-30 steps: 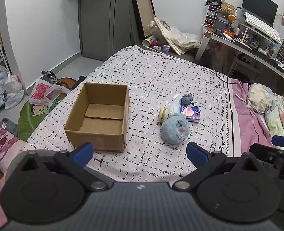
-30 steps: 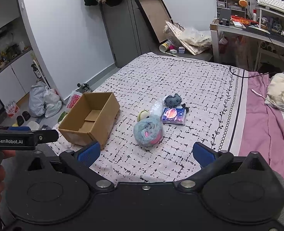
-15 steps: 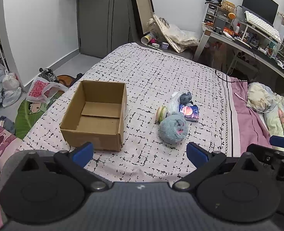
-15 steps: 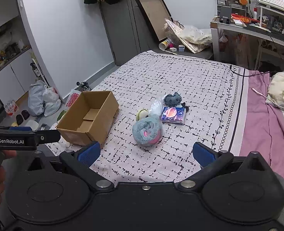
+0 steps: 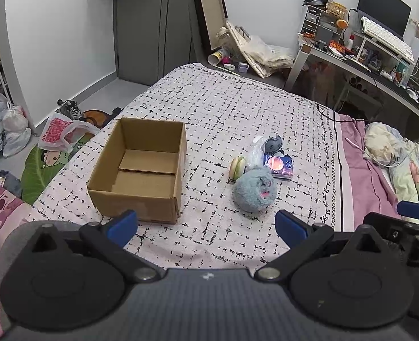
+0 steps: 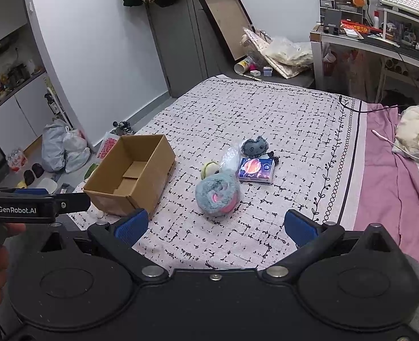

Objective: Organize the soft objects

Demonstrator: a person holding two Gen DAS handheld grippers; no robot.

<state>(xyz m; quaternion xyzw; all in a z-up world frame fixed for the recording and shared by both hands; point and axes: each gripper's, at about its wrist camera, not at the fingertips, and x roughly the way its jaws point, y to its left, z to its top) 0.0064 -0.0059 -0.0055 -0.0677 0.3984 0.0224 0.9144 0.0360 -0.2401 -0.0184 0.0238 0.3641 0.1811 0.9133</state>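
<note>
An open, empty cardboard box [image 5: 141, 170] [image 6: 130, 176] stands on the patterned bed. To its right lie a fluffy blue-grey plush ball [image 5: 255, 190] [image 6: 218, 194], a small green-and-cream round plush [image 5: 237, 167] [image 6: 209, 168], a crumpled clear plastic bag [image 5: 255, 153] [image 6: 230, 159], a small dark grey plush [image 5: 273, 143] [image 6: 253, 147] and a blue tissue pack [image 5: 279, 166] [image 6: 257, 169]. My left gripper [image 5: 206, 224] is open and empty, above the bed's near edge. My right gripper [image 6: 215, 227] is open and empty, short of the plush ball.
A pink sheet and a bundled blanket [image 5: 394, 156] lie on the bed's right side. A cluttered desk [image 5: 380, 65] stands at the back right. Bags [image 5: 4, 130] and shoes lie on the floor at left. A picture frame [image 6: 226, 25] leans on the far wall.
Both grippers have moved slightly forward toward the bed, so the box and plush toys sit a little nearer. Both stay open and empty.
</note>
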